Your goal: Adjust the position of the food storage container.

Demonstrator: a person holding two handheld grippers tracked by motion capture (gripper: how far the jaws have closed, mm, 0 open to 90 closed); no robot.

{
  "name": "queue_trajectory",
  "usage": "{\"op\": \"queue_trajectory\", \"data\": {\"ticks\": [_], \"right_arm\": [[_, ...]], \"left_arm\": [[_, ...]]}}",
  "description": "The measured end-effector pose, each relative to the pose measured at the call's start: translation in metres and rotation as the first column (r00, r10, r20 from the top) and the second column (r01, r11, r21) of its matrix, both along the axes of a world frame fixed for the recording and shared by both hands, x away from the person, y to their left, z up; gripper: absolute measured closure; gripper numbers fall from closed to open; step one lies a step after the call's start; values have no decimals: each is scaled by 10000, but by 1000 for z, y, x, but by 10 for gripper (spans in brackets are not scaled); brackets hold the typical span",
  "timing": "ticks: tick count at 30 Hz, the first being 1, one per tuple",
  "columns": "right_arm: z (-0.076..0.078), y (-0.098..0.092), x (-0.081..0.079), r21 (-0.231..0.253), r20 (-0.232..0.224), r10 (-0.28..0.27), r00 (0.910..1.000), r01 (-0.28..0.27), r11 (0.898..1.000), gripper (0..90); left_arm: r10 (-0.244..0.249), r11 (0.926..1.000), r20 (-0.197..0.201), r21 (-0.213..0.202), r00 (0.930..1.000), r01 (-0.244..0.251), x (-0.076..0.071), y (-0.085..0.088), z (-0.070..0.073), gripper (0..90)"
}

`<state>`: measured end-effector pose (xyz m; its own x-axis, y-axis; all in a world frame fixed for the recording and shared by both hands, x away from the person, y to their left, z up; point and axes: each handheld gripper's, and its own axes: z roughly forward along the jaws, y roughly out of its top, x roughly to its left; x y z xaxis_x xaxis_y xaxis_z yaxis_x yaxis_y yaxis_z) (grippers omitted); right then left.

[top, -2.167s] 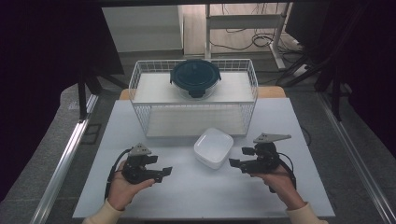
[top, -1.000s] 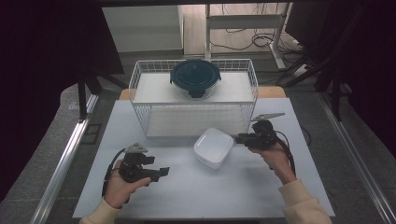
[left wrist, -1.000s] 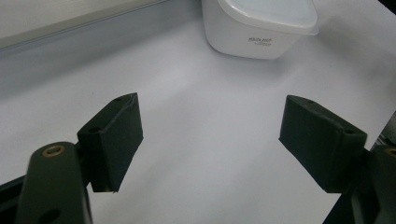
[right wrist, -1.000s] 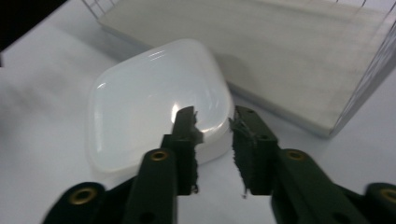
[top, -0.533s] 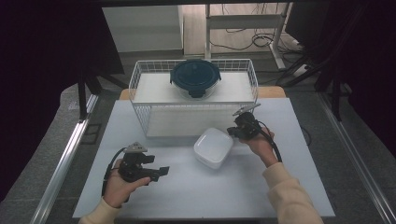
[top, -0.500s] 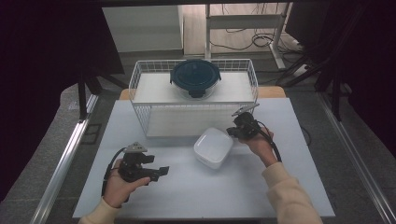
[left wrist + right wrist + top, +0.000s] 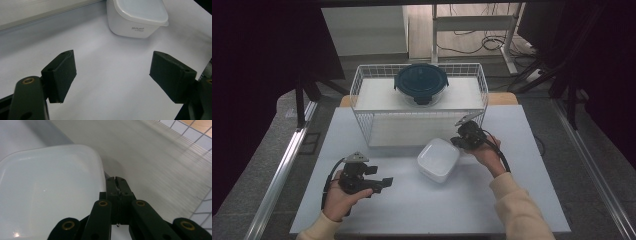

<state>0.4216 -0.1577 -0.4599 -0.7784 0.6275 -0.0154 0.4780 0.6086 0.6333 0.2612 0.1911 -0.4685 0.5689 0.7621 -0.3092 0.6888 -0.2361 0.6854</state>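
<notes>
A white square lidded container (image 7: 438, 159) sits on the white table, just in front of the wire basket. My right gripper (image 7: 456, 141) is shut, its tips right at the container's far right corner. In the right gripper view the two jaws (image 7: 116, 180) are pressed together beside the lid's rim (image 7: 50, 192), with nothing visible between them. My left gripper (image 7: 384, 182) rests open at the front left, pointing right. In its own view the wide-apart jaws (image 7: 112, 72) frame bare table, and the container (image 7: 137, 17) stands farther off.
A white wire basket (image 7: 357, 85) stands at the back of the table (image 7: 412, 215), with a dark blue round lidded bowl (image 7: 421, 82) on top of it. The table's edges drop to dark floor on both sides.
My right gripper has swung from the right side of the table in toward the container's far right corner, and its jaws have closed. The left gripper and the container stayed put.
</notes>
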Motion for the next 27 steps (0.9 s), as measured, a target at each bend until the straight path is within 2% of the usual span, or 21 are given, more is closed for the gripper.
{"op": "queue_trajectory", "data": {"ticks": [7, 14, 19, 27], "right_arm": [[-9, 11, -1, -43, 1, 530, 9986, -530, 9986, 890], [-12, 23, -3, 117, -117, 1018, 9947, -1016, 9948, 891], [-14, 31, -6, 301, -153, 1408, 9899, -1403, 9897, 891], [-19, 48, -18, 648, -368, 2005, 9790, -1979, 9781, 891]], "left_arm": [[90, 10000, -72, -26, 9999, -90, 2, 3, -3, 211], [119, 9998, 46, -177, 9999, -118, 1, 7, -1, 213], [340, 9992, -50, -184, 9994, -341, 2, 10, -2, 221], [423, 9988, -68, -226, 9991, -425, 3, 14, -2, 240]]}}
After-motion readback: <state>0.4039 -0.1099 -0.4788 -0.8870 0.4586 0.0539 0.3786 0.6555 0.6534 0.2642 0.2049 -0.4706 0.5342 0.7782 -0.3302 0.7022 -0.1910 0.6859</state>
